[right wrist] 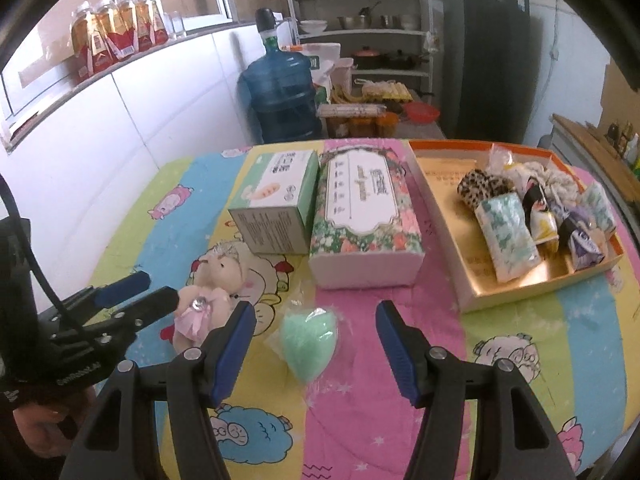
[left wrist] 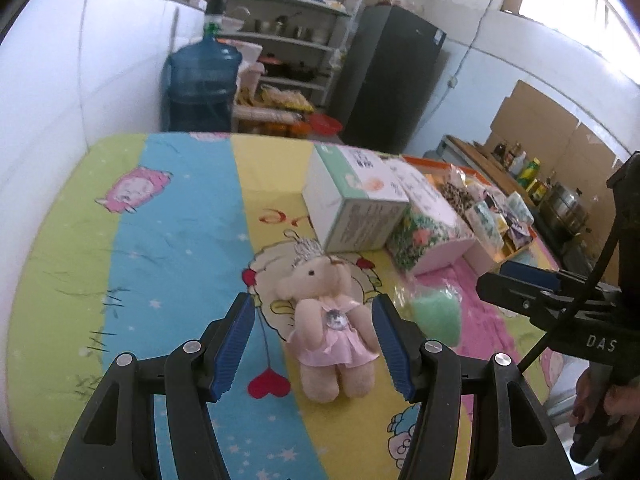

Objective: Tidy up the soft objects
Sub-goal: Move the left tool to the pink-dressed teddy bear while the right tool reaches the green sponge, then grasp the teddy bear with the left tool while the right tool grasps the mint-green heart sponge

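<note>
Blue-padded left fingers [left wrist: 256,344]: wide apart, empty, flanking the plush bear [left wrist: 330,328] lying on the surface [left wrist: 168,220].
Right fingers [right wrist: 236,344]: wide, empty, over the green sponge [right wrist: 310,342].
Technique: lower, centre, close gently on the body.
Destination, likely: orange tray [right wrist: 440,216].

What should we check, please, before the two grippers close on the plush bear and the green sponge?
1. Left gripper open: ok.
2. Plush bear between the left fingers, pads not touching: ok.
3. Right gripper open: ok.
4. Green sponge centred between the right fingers: not ok, it lies nearer the left-hand finger.
5. Free space in the orange tray for both: ok, its near end is bare.
6. Grippers apart from each other: ok.
</note>
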Motion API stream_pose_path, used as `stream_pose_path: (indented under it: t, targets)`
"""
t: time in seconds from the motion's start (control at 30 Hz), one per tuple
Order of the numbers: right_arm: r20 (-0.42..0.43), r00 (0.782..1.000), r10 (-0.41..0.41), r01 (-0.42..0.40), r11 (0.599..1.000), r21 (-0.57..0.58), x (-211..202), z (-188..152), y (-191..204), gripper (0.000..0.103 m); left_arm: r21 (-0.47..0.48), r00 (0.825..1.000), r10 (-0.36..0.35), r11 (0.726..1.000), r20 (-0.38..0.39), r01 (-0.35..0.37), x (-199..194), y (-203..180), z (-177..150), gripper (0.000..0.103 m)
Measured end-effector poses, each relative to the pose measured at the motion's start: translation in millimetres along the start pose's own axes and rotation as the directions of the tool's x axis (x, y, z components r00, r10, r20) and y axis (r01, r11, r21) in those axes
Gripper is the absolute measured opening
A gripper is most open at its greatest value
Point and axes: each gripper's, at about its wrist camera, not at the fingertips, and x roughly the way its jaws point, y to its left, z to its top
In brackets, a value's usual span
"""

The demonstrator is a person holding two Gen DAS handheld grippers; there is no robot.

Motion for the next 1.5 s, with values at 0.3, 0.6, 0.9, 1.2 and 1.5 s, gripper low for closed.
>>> stream_pose_path:
  t: [0.3, 0.6, 0.9, 1.2, 1.5]
  targets:
    - [-0.027, 1.000, 0.001, 0.000, 1.000, 0.028, 8.3, -5.8, -3.0, 0.063, 0.009, 0.997, -0.048, 0.999, -0.065, 0.048, 34.3, -7.4, 0.5, 0.063]
    - [-0.048, 0.999, 0.011, -0.009, 0.999, 0.045, 18.0, -8.3, -3.4, 0.063, -0.013, 0.993, -0.068, 0.998, -0.097, 0.067, 53.3, -7.1, -0.9, 0.063]
    - [-0.077, 0.997, 0.021, -0.016, 0.998, 0.062, 32.9, -10.7, -3.3, 0.063, -0.004, 0.989, -0.074, 0.997, -0.126, 0.074, 63.9, -8.2, -4.5, 0.063]
    - [-0.123, 0.992, 0.030, -0.023, 0.998, 0.054, 50.5, -13.5, -2.1, 0.051, 0.022, 0.991, -0.066, 0.997, -0.118, 0.069, 66.6, -9.2, -4.1, 0.049]
    - [-0.141, 0.989, 0.054, -0.044, 0.997, 0.070, 57.8, -16.1, -2.3, 0.040, 0.032, 0.989, -0.093, 0.995, -0.112, 0.097, 65.3, -8.2, -5.7, 0.038]
